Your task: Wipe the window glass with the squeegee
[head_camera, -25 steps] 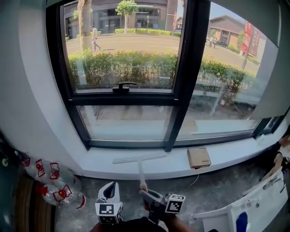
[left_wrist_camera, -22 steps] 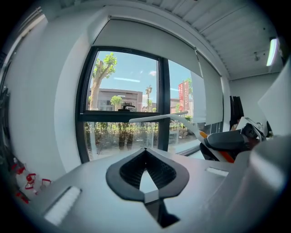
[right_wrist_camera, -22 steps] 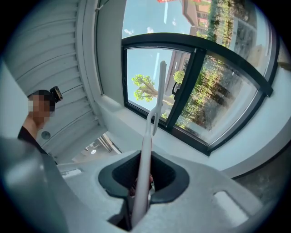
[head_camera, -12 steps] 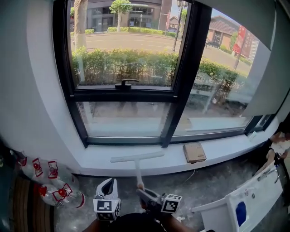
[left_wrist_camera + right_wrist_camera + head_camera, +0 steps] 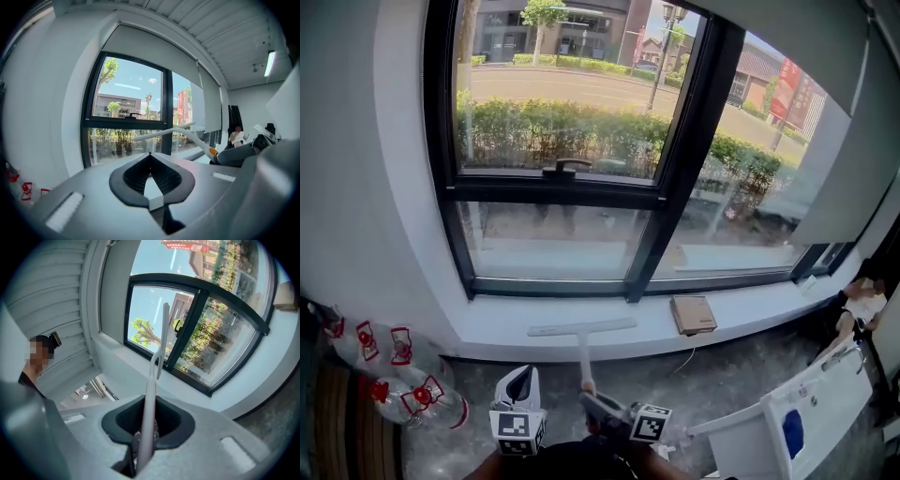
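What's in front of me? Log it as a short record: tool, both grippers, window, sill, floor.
tool: squeegee, blade crosswise, raised toward the window, not on the glass
right gripper: shut on the squeegee
left gripper: shut, empty
window: dark frame, latch on the crossbar
sill: white, cardboard box at its right
floor: bottles at left

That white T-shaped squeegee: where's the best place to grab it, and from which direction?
Grip the squeegee by its straight handle, low down near the orange end, coming from behind along its length, as the right gripper does. The thin shaft fits between the jaws, and the wide blade, set crosswise at the far end, is left free to meet the window glass.
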Demonstrator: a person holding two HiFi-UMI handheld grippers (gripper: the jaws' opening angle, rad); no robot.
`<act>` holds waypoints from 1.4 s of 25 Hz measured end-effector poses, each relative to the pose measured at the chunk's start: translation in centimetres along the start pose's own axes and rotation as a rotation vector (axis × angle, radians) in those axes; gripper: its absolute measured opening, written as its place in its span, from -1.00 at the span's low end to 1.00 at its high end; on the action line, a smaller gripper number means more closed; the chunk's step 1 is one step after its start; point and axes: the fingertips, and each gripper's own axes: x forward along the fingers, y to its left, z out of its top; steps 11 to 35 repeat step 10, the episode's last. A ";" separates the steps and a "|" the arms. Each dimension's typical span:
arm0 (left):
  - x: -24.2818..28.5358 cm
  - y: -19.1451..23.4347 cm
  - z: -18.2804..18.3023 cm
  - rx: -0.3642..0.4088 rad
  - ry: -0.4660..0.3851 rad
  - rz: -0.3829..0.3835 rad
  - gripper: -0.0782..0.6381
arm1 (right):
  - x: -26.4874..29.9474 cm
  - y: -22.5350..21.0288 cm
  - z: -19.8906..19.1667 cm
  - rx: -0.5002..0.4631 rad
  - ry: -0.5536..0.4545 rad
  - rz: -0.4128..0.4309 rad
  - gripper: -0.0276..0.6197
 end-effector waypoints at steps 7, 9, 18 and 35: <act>-0.6 1.3 -0.1 -0.006 -0.002 0.013 -0.73 | 1.8 0.3 -0.4 -0.003 -0.018 0.022 -0.78; -0.5 1.2 -0.1 -0.007 -0.012 0.008 -0.73 | 2.0 0.3 -0.4 -0.007 -0.010 0.022 -0.78; -0.5 1.2 -0.1 -0.008 -0.017 0.005 -0.73 | 2.1 0.3 -0.4 -0.007 -0.006 0.026 -0.78; -0.5 1.2 -0.1 -0.008 -0.017 0.005 -0.73 | 2.1 0.3 -0.4 -0.007 -0.006 0.026 -0.78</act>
